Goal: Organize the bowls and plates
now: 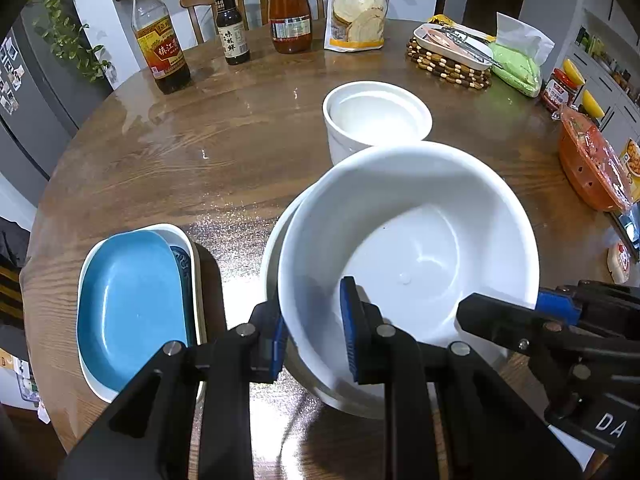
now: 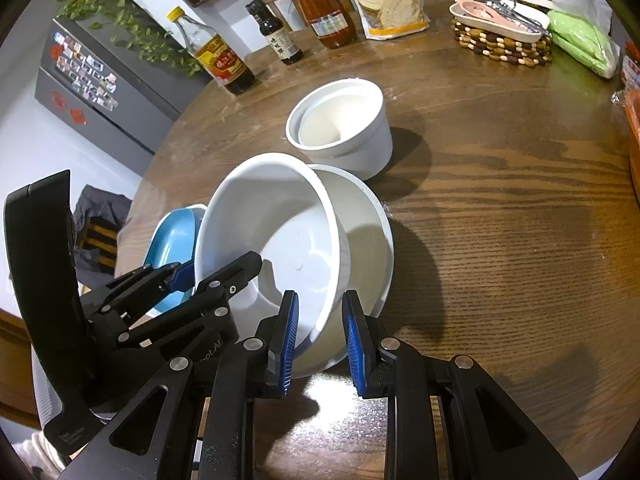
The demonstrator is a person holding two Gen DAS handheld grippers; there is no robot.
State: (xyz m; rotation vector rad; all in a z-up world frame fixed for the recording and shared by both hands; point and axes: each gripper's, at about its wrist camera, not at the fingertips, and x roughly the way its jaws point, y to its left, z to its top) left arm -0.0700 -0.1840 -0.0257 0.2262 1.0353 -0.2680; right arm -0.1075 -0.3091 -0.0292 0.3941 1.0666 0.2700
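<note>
Left gripper (image 1: 316, 336) clamped on near-left rim of tilted white bowl (image 1: 408, 248), right gripper (image 2: 320, 336) clamped on its near-right rim, bowl nested askew in second white bowl (image 2: 372, 224) on wooden table (image 2: 500, 220), blue plate (image 1: 128, 304) left, stacked small white bowls (image 1: 376, 116) farther back

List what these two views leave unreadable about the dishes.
- Left wrist view: patterned dish under the blue plate, mostly covered by it.
- Both views: lower bowl, largely hidden by the tilted white bowl.
- Either view: white pot, lid or nested bowl, cannot tell.
- Right wrist view: orange package cut by the right edge.
</note>
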